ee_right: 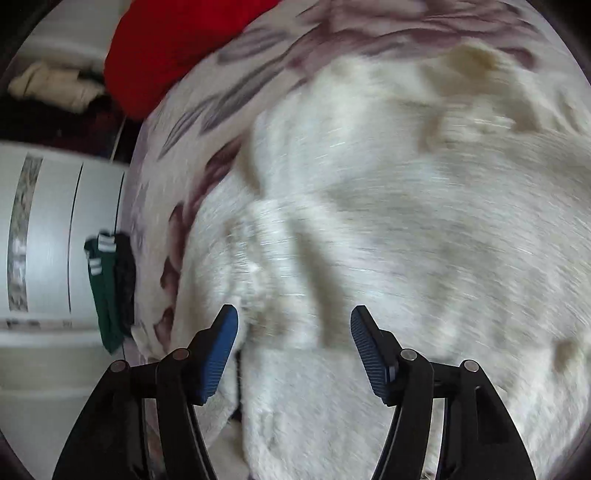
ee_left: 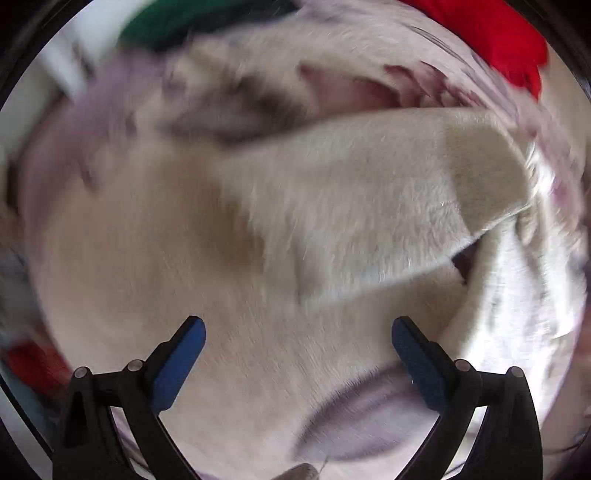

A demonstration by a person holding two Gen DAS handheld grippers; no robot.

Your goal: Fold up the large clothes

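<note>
A large cream fleece garment [ee_left: 332, 206] lies spread on a floral bedspread [ee_left: 373, 417] and fills most of both views; in the right wrist view it [ee_right: 406, 221] looks rumpled. One flap of it is folded over, with an edge at the right in the left wrist view. My left gripper [ee_left: 298, 326] is open just above the fleece, with nothing between its blue pads. My right gripper [ee_right: 294, 317] is open over the garment's near edge, also empty. Both views are blurred by motion.
A red cloth [ee_left: 491, 33] [ee_right: 166, 44] lies at the far side of the bed. A green cloth [ee_left: 173, 18] sits at the top left. Green socks [ee_right: 105, 291] lie at the bed's left edge, beside a white tiled floor [ee_right: 48, 229].
</note>
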